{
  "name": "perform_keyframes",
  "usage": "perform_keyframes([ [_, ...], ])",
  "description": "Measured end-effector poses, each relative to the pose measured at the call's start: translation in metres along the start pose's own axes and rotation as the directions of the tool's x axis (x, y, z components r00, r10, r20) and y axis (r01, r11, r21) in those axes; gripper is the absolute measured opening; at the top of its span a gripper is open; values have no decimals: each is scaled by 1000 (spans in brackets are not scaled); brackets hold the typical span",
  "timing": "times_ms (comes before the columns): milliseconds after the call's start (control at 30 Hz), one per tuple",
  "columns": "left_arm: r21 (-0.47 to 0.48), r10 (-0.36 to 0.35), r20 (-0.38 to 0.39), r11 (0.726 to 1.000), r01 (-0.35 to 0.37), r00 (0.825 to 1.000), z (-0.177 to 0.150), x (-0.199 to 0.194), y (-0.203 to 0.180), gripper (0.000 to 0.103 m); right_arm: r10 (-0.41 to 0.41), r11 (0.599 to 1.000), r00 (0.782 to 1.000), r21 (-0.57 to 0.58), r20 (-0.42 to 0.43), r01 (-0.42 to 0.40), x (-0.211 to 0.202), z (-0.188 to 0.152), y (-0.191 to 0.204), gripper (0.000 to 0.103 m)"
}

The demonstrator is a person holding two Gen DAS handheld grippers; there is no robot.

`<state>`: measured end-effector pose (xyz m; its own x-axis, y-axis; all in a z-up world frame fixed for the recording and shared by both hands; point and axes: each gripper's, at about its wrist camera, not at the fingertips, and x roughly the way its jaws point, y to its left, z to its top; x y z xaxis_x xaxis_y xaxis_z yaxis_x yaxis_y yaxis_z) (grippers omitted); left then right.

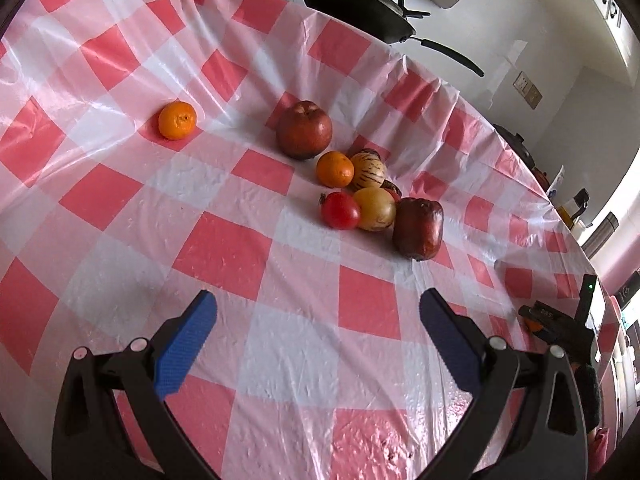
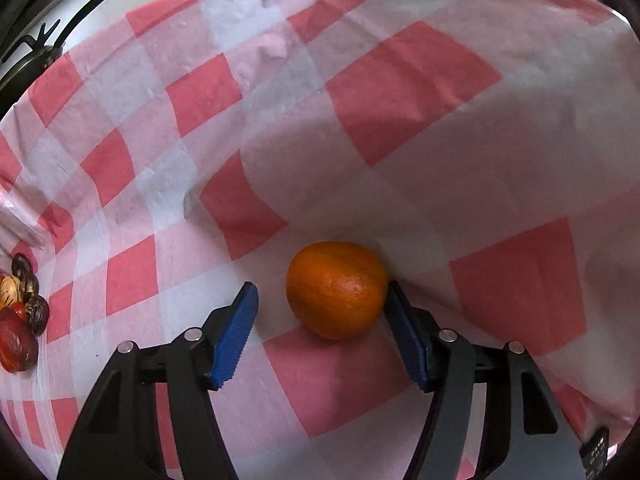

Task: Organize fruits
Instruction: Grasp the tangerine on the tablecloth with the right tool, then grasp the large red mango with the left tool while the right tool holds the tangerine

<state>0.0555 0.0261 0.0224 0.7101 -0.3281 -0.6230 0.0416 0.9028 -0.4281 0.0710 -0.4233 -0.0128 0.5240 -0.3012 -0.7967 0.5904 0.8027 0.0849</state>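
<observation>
You are at the pick-up step for one stray fruit: your right claw (image 2: 320,308) straddles a mandarin (image 2: 336,290) that sits on the checked cloth of the bench (image 2: 400,80). The right pad looks to be touching its skin or a hair off, while the left pad (image 2: 236,332) stands clear, so the claw is part open and grips nothing yet. Shift a little to your right to centre the fruit, then close gently; the skin looks soft and the round shape could roll out towards the left pad if you squeeze unevenly. Your left claw (image 1: 316,320) is spread wide and empty above bare cloth, well short of the fruit cluster: a big red apple (image 1: 304,130), a second mandarin (image 1: 335,169), a striped pale fruit (image 1: 370,170), a tomato (image 1: 340,211), a yellow round fruit (image 1: 375,209) and a dark red apple on its side (image 1: 419,229), most of them touching a neighbour. A third mandarin (image 1: 177,120) lies alone, well apart to the left of them. If the mandarins are to be gathered, that open stretch between the lone one and the cluster gives you room to set down. Mind the far edge, where the cloth drops off near the black pan (image 1: 356,8), and the bench's right edge just beyond the dark apple.
</observation>
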Motion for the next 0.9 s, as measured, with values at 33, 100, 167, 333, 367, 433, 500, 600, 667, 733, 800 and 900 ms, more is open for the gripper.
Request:
perform_keyframes([
  [33, 0, 0, -2, 1000, 0, 1000, 0, 0, 0, 101, 4, 1000, 1000, 2, -1, -4, 1, 1, -1, 64],
  [100, 2, -1, -6, 1000, 1, 1000, 0, 1, 0, 101, 9, 1000, 1000, 2, -1, -9, 2, 1, -3, 63],
  [167, 1, -2, -8, 1000, 2, 1000, 0, 2, 0, 101, 9, 1000, 1000, 1, -1, -9, 1, 0, -6, 59],
  [333, -7, -7, -14, 1000, 7, 1000, 0, 2, 1, 101, 13, 1000, 1000, 0, 15, -13, -10, 0, -6, 45],
  [367, -8, -8, -15, 1000, 8, 1000, 0, 2, 1, 101, 29, 999, 999, -14, 22, -29, -16, -3, -2, 45],
  [433, -7, -10, -16, 1000, 10, 1000, 0, 2, 1, 101, 124, 991, 992, -53, 32, -122, -34, -7, 14, 45],
  [500, -4, -9, -17, 1000, 9, 1000, 0, 2, 1, 101, 193, 975, 980, -116, 43, -187, -50, -11, 39, 45],
  [600, 4, -10, -12, 1000, 10, 1000, -1, 1, -1, 101, 323, 934, 946, -164, 3, -318, -57, -19, 79, 44],
  [667, 24, -12, -8, 1000, 13, 1000, -2, 0, -4, 101, 347, 928, 938, -143, 6, -343, -54, -28, 97, 44],
  [733, 60, -12, -4, 998, 12, 1000, -3, -2, -9, 101, 355, 931, 935, -100, 18, -352, -46, -35, 105, 45],
  [800, 144, 2, 0, 990, -2, 1000, -2, -1, -21, 101, 364, 928, 931, -89, 11, -362, -42, -36, 109, 45],
  [900, 438, 35, 43, 898, -51, 998, 1, 8, -63, 101, 384, 922, 922, -71, 54, -380, -46, -35, 101, 45],
])
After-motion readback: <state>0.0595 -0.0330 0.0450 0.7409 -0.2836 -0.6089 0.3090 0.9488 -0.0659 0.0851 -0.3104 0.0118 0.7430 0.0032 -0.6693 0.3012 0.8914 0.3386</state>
